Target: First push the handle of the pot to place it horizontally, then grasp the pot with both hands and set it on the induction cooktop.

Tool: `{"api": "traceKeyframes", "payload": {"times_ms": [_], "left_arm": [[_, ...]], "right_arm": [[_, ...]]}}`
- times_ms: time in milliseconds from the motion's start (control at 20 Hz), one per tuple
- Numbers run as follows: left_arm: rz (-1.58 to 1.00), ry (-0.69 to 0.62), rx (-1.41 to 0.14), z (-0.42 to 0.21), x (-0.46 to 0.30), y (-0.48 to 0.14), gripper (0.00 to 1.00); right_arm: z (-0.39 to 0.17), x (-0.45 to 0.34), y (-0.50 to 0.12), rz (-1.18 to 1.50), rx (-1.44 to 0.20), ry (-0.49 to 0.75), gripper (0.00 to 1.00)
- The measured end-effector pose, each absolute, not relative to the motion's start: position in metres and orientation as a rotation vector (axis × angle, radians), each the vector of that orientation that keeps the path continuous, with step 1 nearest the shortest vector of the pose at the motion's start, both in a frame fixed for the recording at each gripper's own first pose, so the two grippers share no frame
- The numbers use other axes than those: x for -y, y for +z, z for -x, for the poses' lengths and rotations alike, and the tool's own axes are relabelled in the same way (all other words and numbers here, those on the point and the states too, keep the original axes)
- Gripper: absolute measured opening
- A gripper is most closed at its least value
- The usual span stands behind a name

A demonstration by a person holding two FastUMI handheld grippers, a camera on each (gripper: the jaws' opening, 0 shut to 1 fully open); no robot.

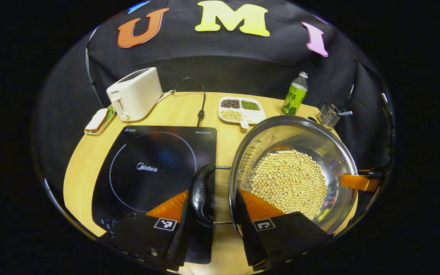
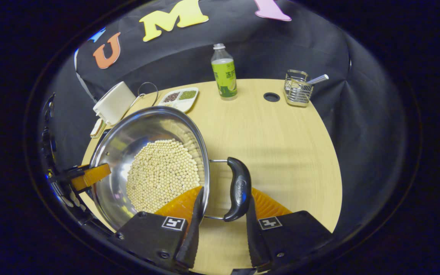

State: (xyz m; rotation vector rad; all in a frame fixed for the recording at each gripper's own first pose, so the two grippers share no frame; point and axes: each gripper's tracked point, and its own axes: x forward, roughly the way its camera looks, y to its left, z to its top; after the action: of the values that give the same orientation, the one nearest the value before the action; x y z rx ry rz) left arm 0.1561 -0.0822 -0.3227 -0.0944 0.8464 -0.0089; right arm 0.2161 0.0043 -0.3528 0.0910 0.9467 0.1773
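A steel pot (image 1: 319,141) holding soybeans (image 1: 288,183) sits just right of the black induction cooktop (image 1: 151,168). Its black left handle (image 1: 201,193) lies between the fingers of my left gripper (image 1: 212,206): one finger is outside the handle, the other inside the rim, clamping. In the right gripper view the pot (image 2: 128,137) is at the left. My right gripper (image 2: 225,198) clamps the other handle (image 2: 239,191) the same way. A finger (image 1: 353,181) of the right gripper shows at the pot's far rim, and a finger (image 2: 90,176) of the left one shows likewise.
At the back of the round wooden table (image 2: 281,152) stand a white toaster (image 1: 136,93), a divided dish of beans (image 1: 241,109), a green bottle (image 1: 294,97) and a wire basket (image 1: 329,114). A sandwich plate (image 1: 97,120) lies beside the toaster. A cable hole (image 2: 271,97) is near the basket.
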Motion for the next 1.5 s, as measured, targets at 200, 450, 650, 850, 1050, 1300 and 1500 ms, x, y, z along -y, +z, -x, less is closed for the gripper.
{"api": "traceKeyframes", "payload": {"times_ms": [200,450,650,850,1050,1300,1500], "left_arm": [[0.095,0.007,-0.838,-0.15,0.052,-0.314,0.58],[0.097,0.026,-0.837,-0.144,0.009,-0.308,0.58],[0.105,0.04,-0.84,-0.141,-0.026,-0.306,0.58],[0.107,0.052,-0.852,-0.14,-0.063,-0.31,0.58],[0.113,0.068,-0.87,-0.143,-0.105,-0.316,0.58],[0.107,0.065,-0.88,-0.158,-0.142,-0.319,0.58],[0.107,0.058,-0.881,-0.168,-0.157,-0.326,0.58]], "right_arm": [[-0.215,-0.036,-0.344,-0.087,-0.942,0.197,0.53],[-0.212,-0.08,-0.338,-0.083,-0.942,0.213,0.53],[-0.213,-0.117,-0.336,-0.071,-0.942,0.223,0.53],[-0.213,-0.157,-0.338,-0.074,-0.952,0.227,0.53],[-0.219,-0.201,-0.342,-0.069,-0.959,0.232,0.53],[-0.228,-0.24,-0.347,-0.085,-0.976,0.221,0.53],[-0.235,-0.255,-0.35,-0.089,-0.987,0.202,0.53]]}}
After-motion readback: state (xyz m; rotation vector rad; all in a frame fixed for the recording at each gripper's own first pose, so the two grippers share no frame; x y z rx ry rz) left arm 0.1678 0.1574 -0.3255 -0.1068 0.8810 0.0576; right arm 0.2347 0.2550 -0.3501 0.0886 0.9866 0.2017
